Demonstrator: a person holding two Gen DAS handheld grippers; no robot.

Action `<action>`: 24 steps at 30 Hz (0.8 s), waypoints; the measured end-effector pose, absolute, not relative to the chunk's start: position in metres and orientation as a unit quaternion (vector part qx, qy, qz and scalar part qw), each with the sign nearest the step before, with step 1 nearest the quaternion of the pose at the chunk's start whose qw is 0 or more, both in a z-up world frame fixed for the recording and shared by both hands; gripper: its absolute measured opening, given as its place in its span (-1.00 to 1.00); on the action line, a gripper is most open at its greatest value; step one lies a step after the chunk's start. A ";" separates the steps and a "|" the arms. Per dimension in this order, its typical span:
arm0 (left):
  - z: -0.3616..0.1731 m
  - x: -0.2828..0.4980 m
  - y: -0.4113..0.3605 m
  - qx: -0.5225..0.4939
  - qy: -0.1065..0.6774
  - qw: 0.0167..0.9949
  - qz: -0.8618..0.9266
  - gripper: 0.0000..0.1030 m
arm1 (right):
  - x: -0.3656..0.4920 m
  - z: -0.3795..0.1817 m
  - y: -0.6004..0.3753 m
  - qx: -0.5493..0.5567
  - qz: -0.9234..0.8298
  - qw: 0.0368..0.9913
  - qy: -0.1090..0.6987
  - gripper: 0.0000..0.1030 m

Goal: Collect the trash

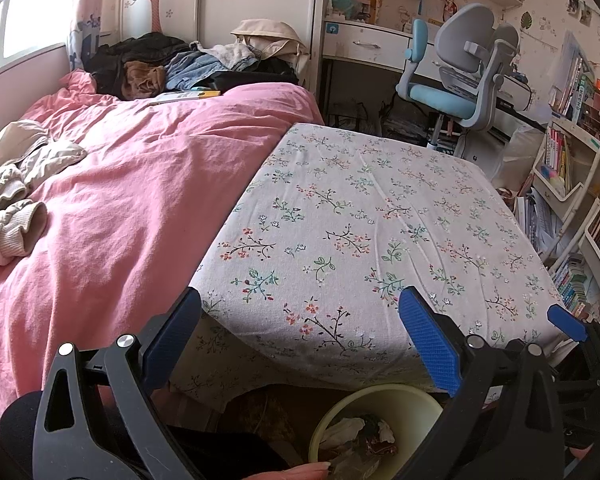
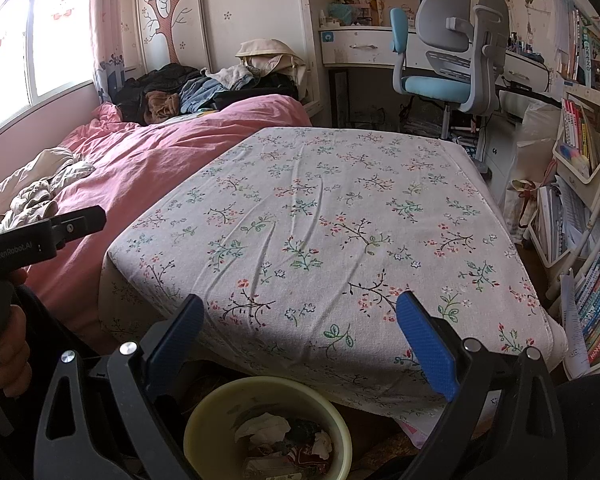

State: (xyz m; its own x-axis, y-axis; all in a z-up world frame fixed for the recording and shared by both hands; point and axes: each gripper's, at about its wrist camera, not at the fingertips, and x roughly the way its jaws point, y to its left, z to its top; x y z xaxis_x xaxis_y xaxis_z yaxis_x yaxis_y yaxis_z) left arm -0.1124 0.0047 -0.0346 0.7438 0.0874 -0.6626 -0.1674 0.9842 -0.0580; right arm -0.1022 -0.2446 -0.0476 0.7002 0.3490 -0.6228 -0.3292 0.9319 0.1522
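Right now both blue-padded grippers, left [image 1: 300, 340] and right [image 2: 300, 344], hang spread apart and empty above the near edge of the floral-clothed table [image 2: 320, 216], with the pale yellow round plastic bin [image 2: 268, 428] of crumpled trash directly below them on the floor, nearer the right.

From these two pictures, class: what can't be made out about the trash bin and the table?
- Bin contents: both views, crumpled paper and dark scraps, too jumbled to identify.
- Bin's near rim: left view, cut by the bottom edge and left tongs.
- Table underside: both views, hidden by the cloth.
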 end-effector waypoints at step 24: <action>-0.034 -0.113 -0.001 -0.053 0.353 0.932 0.059 0.86 | -0.104 -0.045 -0.245 0.008 0.174 0.927 0.332 0.80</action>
